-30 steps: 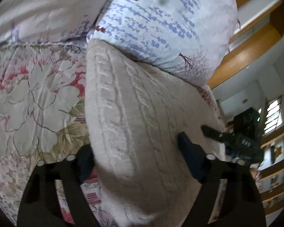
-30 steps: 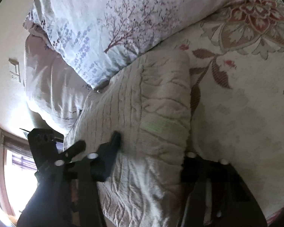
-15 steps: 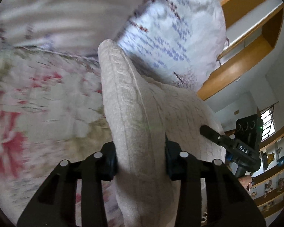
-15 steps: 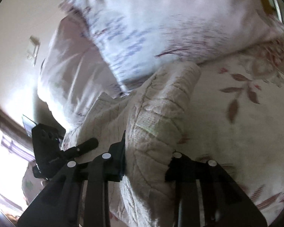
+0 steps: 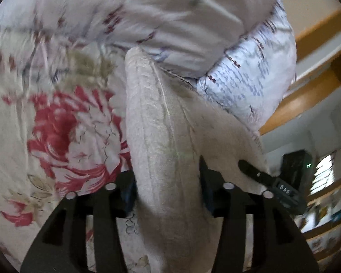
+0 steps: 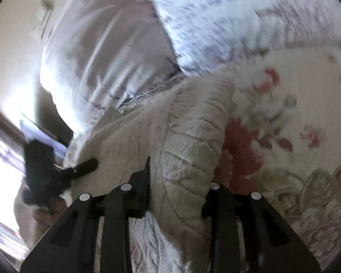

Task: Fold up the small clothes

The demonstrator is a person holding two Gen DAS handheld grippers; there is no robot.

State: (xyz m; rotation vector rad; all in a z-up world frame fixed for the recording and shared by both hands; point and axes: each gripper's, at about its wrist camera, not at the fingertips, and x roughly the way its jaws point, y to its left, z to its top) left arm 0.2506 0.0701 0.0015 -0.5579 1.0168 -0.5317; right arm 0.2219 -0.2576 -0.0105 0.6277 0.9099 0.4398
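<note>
A cream cable-knit sweater (image 5: 161,132) lies folded on a floral bedspread (image 5: 56,125). My left gripper (image 5: 168,188) is shut on one side edge of the sweater, which bulges up between the fingers. My right gripper (image 6: 179,195) is shut on the opposite edge of the sweater (image 6: 188,141). Each gripper shows in the other's view: the right one in the left wrist view (image 5: 272,182), the left one in the right wrist view (image 6: 56,170). Both views are motion-blurred.
Two pale floral pillows (image 5: 250,75) lie against the sweater's far end, also in the right wrist view (image 6: 102,56). Wooden shelving (image 5: 311,86) and a window (image 5: 325,173) stand beyond the bed. The bedspread (image 6: 295,125) stretches to the right.
Both grippers went from open around the sweater's edges to shut on them. The sweater is bunched up and lifted, and both views have swung with strong blur.
</note>
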